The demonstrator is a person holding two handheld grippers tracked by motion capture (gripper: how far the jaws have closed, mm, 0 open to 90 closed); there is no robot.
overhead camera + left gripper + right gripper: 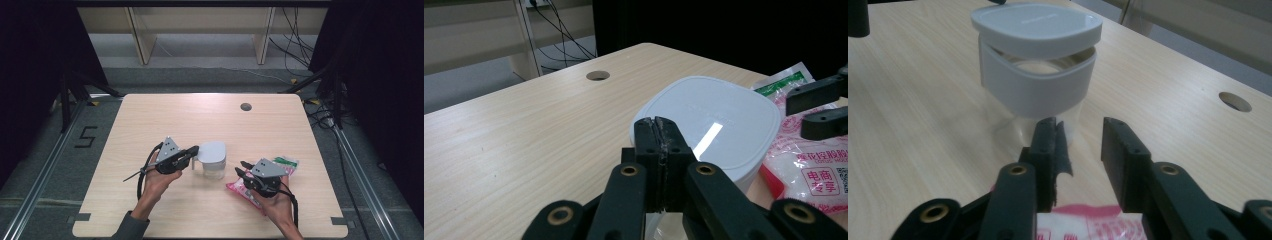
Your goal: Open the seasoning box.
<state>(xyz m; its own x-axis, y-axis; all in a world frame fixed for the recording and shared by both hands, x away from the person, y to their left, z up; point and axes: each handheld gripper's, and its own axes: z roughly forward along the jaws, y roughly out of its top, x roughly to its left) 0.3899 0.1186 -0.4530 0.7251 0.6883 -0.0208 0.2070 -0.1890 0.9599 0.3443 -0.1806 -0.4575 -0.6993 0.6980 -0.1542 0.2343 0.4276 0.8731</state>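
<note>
The table (150, 120) is running under everything, its near edge cut off by the bottom of the high view, where the person's forearms are also leaving the picture.

The container (212, 162) is standing near the table's middle, a clear cup with a grey collar and a white lid (1037, 26). In the right gripper view the lid is sitting tilted and lifted at one side, with a gap over the collar; what is inside is hard to make out through the clear wall. In the left gripper view the lid's near edge is being hidden behind the jaws.

The pink and white packet (250, 192) is lying right of the container, mostly covered by the right gripper (245, 167); its print is too small to read from above, and the right gripper view is cutting it off at the bottom.

The left gripper (194, 150) is resting at the container's left side, its jaws pressed together with nothing visible between them, tips at the lid's rim; whether they are touching it I cannot tell.

The right gripper is hovering over the packet, jaws narrowly apart, pointing at the container without touching it.
</note>
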